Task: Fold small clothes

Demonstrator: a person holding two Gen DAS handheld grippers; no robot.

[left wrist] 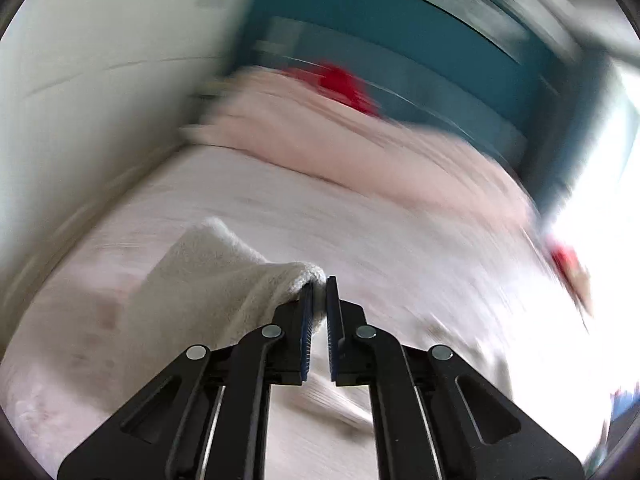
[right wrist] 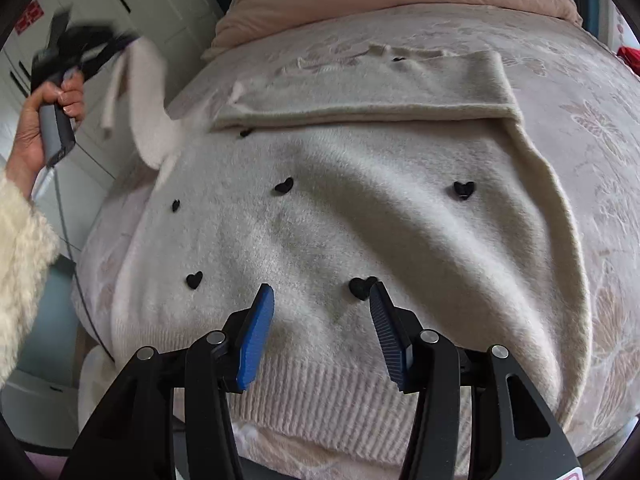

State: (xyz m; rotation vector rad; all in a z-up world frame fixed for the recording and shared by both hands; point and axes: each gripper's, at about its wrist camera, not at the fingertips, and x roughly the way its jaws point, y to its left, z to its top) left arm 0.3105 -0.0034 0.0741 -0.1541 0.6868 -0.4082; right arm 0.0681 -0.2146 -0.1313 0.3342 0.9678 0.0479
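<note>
My left gripper [left wrist: 319, 300] is pinching the cream sweater's sleeve [left wrist: 224, 280], jaws closed on it. Only the right view is showing the sweater [right wrist: 340, 220] lying on the bed [right wrist: 580, 120], right gripper [right wrist: 322, 300] hovering half-open, empty.

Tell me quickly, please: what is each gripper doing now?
Left gripper: closed on the sweater's sleeve, lifted off the bed.
Right gripper: open, holding nothing, above the sweater near its hem.

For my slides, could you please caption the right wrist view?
Right gripper open above heart-dotted cream sweater on bed.
</note>
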